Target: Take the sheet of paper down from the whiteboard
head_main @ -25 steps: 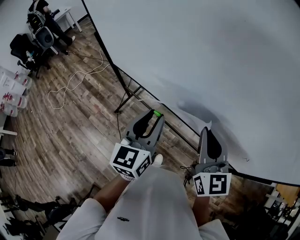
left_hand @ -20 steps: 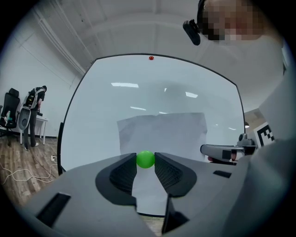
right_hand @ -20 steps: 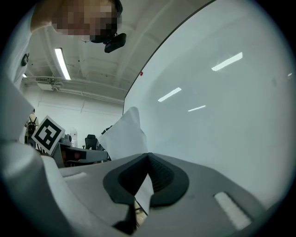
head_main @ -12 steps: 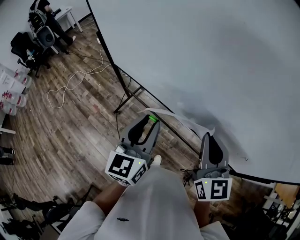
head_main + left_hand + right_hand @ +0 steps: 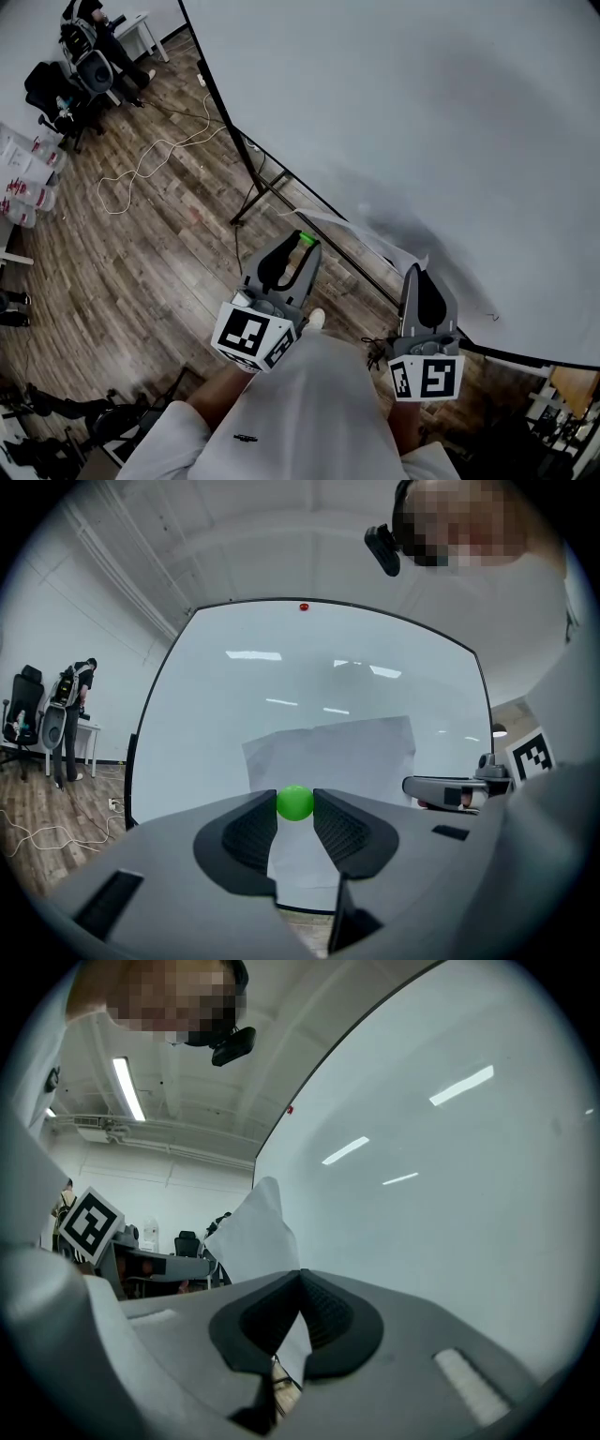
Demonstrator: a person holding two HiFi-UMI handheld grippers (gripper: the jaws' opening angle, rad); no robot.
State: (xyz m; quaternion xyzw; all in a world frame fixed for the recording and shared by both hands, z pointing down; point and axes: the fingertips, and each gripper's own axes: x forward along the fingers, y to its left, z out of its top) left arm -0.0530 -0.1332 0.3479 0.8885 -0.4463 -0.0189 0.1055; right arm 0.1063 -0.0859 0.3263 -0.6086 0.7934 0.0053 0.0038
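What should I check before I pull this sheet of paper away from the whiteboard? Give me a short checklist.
1. Right tool shut on the sheet of paper: ok, the sheet's edge is pinched between the jaws.
2. Left tool shut on the green ball: ok, the ball sits between the jaw tips.
3. Nothing else pinning the sheet: ok, no other holder shows on its visible face.
4. Sheet off the whiteboard: the top corner leans away from it; lower edge cannot tell.
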